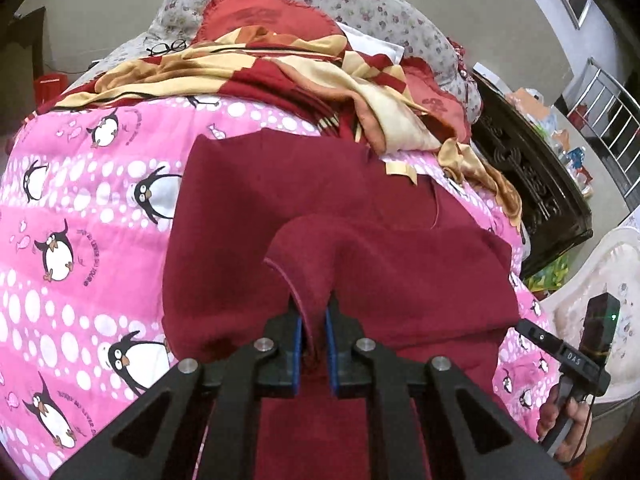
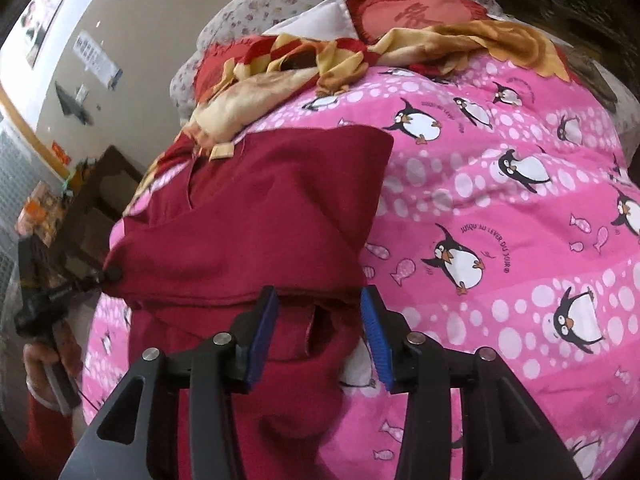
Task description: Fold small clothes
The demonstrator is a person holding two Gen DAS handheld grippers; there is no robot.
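Folding went best with left tongs [image 1: 314, 320] clamped on the garment [image 1: 248, 208], edges aligned. Right tongs [image 2: 320, 312] stood open over its near hem, holding nothing.

Left wrist view close above the dark red garment [image 1: 304, 208], looking steeply down along the left gripper [image 1: 314, 320], right wrist view likewise along the right gripper [image 2: 320, 332], both sharing garment, pink penguin quilt [image 2: 500, 208], the other gripper at each frame's edge
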